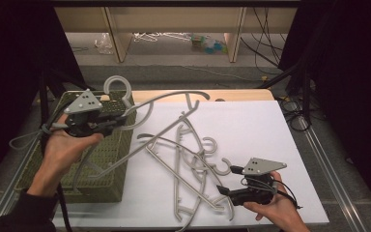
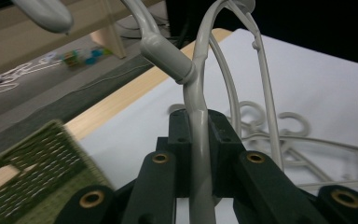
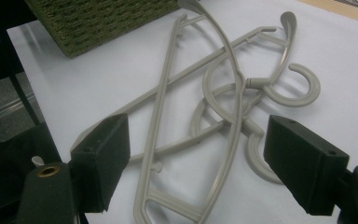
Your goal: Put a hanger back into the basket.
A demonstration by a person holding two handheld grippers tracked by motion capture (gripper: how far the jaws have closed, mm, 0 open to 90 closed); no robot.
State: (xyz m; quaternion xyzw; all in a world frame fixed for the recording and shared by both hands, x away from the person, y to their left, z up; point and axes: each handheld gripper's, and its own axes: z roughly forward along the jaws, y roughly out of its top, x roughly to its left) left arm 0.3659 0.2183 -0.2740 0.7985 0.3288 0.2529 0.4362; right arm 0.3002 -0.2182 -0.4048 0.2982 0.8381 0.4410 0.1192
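Grey hanger [image 1: 140,116] clamped in left claw [image 1: 118,122], above the basket's edge [image 1: 125,145].

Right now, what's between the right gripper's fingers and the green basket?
In the high view, the pile of grey hangers on the white sheet lies between the right gripper and the green basket. The right gripper view shows it ahead of the open fingers.

Seen from above the near edge, looking forward and down across the white table [image 1: 270,125] to the floor beyond. Left gripper view: close along its jaws, facing the table's far edge. Right gripper view: low and near, facing the pile of grey hangers [image 3: 223,107], shared with the high view [image 1: 188,164], as is the green basket [image 1: 111,159].
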